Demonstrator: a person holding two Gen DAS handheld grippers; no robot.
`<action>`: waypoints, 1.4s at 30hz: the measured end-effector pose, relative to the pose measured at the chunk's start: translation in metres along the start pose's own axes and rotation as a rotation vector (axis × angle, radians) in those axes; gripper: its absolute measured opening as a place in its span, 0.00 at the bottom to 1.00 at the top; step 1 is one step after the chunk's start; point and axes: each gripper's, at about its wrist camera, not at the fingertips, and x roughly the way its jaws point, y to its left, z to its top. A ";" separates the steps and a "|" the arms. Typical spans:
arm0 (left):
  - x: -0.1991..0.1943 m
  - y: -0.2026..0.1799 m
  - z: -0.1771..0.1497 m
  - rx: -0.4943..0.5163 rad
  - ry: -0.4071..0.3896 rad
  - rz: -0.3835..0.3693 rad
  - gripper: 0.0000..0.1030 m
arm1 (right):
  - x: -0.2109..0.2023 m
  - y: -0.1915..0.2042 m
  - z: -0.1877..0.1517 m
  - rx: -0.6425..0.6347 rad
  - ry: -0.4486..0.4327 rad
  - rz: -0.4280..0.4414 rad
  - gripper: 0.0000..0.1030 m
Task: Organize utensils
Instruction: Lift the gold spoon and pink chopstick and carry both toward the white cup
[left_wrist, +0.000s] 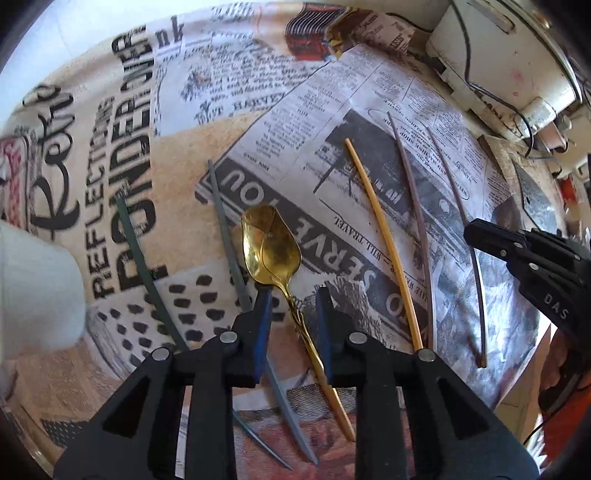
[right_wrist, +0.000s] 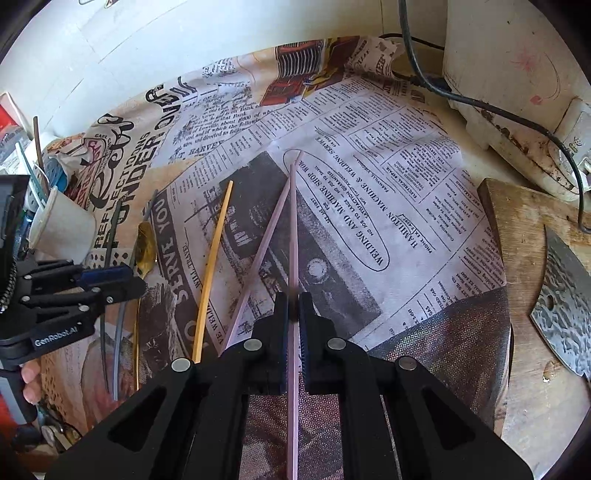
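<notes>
1. The left gripper (left_wrist: 293, 295) is hanging right over the gold spoon (left_wrist: 271, 247), low in the middle of the left view. Its jaws are standing a little way apart on either side of the twisted handle, and I'm not seeing the pads pressing on it, so I'd say the spoon is lying loose on the newspaper-print cloth (left_wrist: 110, 177).

2. The right gripper (right_wrist: 293, 302) is pinching a pale purple chopstick (right_wrist: 293, 229), jaws squeezed nearly together on it. That stick is running straight up the middle of the right view, its far tip up near the centre. A second purple chopstick (right_wrist: 266, 236) is lying on the cloth and angling in from the lower left to meet it near the tips.

3. Still sitting loose on the cloth: a yellow chopstick (left_wrist: 380, 243) right of the spoon, a grey chopstick (left_wrist: 229, 240) and a dark green chopstick (left_wrist: 144, 266) to its left.

4. Over at the left edge of the right view a white cup (right_wrist: 61, 225) is lying tipped on its side, and behind it another cup is holding a few upright sticks. I'm guessing that's where stuff is going.

5. Progress-wise I'm calling this early to middle: maybe a few pieces are put away, but five chopsticks and the spoon are still out.
</notes>
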 end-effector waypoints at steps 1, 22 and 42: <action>0.002 0.001 0.000 -0.010 0.006 -0.003 0.21 | -0.001 0.000 0.000 0.003 -0.005 0.003 0.05; 0.018 0.005 0.049 -0.075 -0.034 0.070 0.36 | -0.017 -0.011 -0.004 0.038 -0.063 0.012 0.05; 0.009 -0.014 0.053 0.043 -0.122 0.097 0.32 | -0.040 -0.004 -0.002 0.057 -0.146 0.027 0.05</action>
